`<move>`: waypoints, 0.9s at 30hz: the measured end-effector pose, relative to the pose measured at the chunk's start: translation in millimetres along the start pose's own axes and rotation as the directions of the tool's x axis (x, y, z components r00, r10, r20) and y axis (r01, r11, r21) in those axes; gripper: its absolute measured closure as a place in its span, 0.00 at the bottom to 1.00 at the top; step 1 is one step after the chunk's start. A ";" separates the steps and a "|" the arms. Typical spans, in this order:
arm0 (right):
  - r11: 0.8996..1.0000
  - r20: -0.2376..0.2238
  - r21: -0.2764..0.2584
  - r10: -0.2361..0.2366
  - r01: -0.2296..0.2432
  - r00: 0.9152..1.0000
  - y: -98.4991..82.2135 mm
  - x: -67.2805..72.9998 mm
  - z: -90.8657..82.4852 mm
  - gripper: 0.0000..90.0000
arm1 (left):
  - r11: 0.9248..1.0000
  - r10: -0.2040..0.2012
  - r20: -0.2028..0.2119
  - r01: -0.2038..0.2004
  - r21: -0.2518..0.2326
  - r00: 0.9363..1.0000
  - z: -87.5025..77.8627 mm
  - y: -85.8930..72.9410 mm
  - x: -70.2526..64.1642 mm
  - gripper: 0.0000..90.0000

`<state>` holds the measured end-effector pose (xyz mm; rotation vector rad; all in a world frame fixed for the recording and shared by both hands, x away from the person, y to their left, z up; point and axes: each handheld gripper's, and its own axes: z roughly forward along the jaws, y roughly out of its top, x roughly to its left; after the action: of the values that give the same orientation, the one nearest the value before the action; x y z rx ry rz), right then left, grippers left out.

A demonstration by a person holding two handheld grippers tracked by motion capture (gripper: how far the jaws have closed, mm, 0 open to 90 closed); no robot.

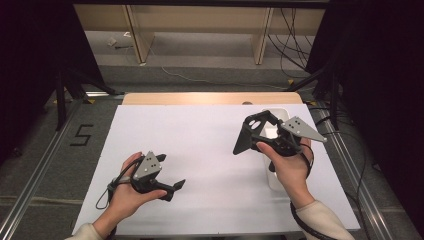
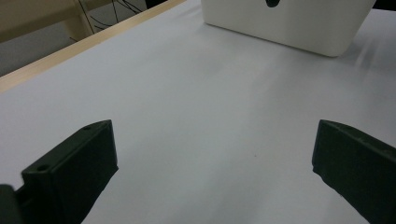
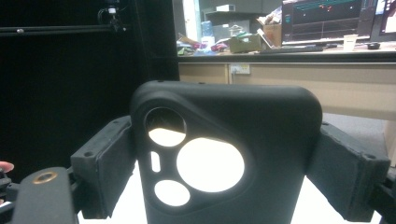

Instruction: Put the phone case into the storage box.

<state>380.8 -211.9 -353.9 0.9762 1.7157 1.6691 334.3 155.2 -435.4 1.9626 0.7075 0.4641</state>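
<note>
The right gripper [image 1: 256,131], lifted above the table's [image 1: 200,145] right side, has its jaws closed on a black phone case [image 3: 226,158]: matte, with rounded corners and round and slot-shaped camera cut-outs. Under that hand, near the right edge, sits a white, smooth-walled bin [image 2: 285,23] with rounded corners. The left gripper [image 1: 172,189] hovers low near the front-left corner, its flat, blocky jaws spread wide with nothing between them over the smooth white table cover. A pale wooden strip [image 1: 210,98] runs along the far edge.

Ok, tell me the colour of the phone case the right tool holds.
Black phone case; the right gripper view shows it best.
</note>
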 end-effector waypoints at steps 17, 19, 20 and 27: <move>1.000 0.036 -0.025 -0.001 0.001 0.999 5.8 -9.2 -5.2 0.18 | 1.000 0.000 -0.002 0.000 0.000 1.000 -0.1 0.0 0.4 0.00; 1.000 0.037 -0.027 -0.001 0.002 0.999 6.4 -9.6 -5.8 0.18 | 1.000 0.000 -0.002 0.000 0.000 1.000 -0.2 0.0 0.4 0.00; 1.000 0.039 -0.027 -0.001 0.002 0.999 6.8 -9.8 -6.1 0.18 | 1.000 0.000 -0.002 0.000 0.000 1.000 -0.2 0.0 0.4 0.00; 1.000 0.054 -0.031 0.000 0.001 0.999 8.8 -12.7 -8.2 0.18 | 1.000 0.002 -0.003 -0.002 0.001 1.000 -0.3 0.0 0.7 0.00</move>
<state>382.8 -227.3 -345.8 0.9973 1.6497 1.6496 334.7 155.9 -435.2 1.9636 0.7079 0.4684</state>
